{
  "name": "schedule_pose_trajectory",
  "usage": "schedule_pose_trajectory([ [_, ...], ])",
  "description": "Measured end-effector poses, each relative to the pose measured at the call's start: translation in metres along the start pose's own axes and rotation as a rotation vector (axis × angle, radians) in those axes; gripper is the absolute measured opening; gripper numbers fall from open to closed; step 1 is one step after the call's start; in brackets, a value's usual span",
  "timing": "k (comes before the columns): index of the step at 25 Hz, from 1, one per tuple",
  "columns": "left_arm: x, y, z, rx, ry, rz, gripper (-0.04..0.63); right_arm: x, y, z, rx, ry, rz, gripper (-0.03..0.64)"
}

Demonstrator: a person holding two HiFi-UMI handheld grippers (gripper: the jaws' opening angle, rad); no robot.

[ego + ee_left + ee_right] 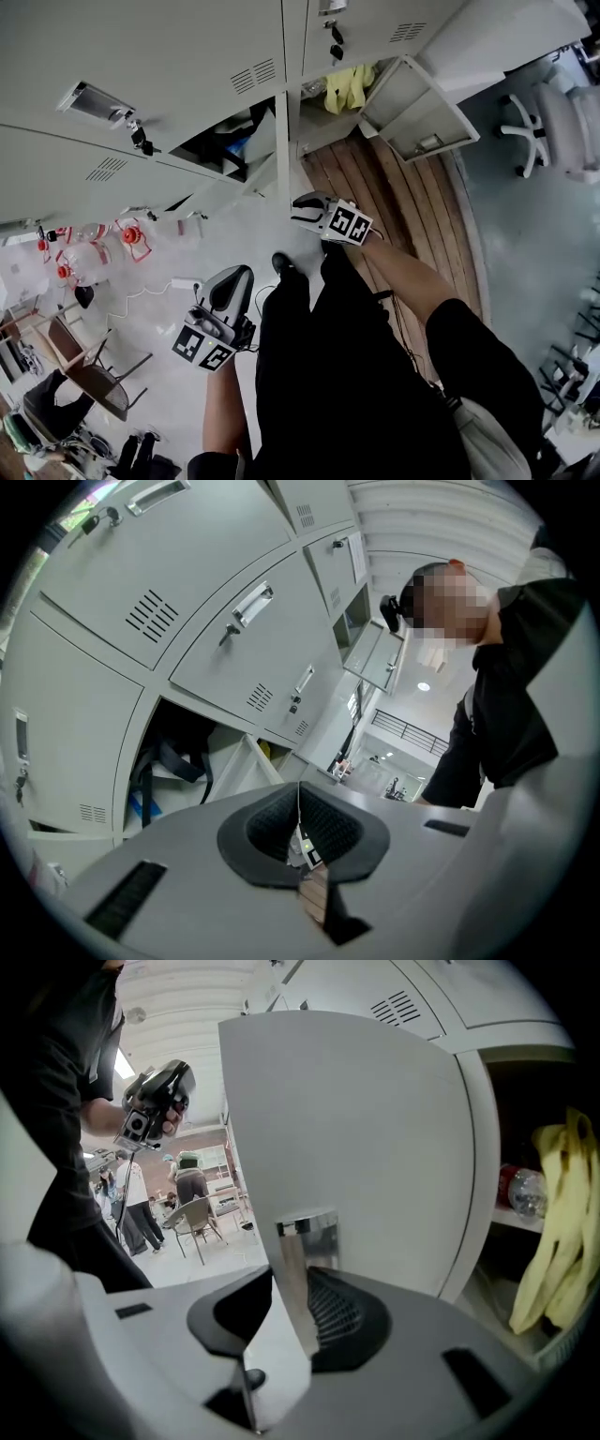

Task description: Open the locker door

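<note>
The right gripper (292,1297) is clamped on the free edge of the locker door (347,1138), right at its chrome handle (305,1227), and the door stands swung wide. Its locker (473,1166) holds a yellow cloth (553,1241) and a plastic bottle (525,1192) on the shelf. The left gripper (300,829) hangs aside, jaws pressed together on nothing. The next open locker (230,757) holds a dark bag (178,761) with straps.
</note>
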State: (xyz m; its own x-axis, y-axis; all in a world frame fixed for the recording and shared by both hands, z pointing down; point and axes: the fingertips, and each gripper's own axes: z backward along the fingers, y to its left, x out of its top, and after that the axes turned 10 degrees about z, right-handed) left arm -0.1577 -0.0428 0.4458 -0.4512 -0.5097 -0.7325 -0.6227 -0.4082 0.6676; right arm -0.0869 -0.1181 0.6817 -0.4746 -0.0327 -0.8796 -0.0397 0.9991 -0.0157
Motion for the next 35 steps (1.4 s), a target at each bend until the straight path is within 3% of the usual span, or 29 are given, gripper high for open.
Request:
schedule_pose_trajectory([
  [5,0.000,-0.011,-0.011,0.046,-0.054,0.010,0.017,-0.004,0.001,0.005,0.019,-0.010,-0.001,0.127],
  [14,-0.007,-0.032,-0.025,0.068,-0.059,-0.001,0.018,-0.012,-0.001,0.022,0.061,0.003,0.032,0.126],
  [35,-0.023,-0.062,-0.044,0.067,-0.055,-0.014,0.017,-0.037,-0.010,0.056,0.009,0.009,-0.005,0.120],
])
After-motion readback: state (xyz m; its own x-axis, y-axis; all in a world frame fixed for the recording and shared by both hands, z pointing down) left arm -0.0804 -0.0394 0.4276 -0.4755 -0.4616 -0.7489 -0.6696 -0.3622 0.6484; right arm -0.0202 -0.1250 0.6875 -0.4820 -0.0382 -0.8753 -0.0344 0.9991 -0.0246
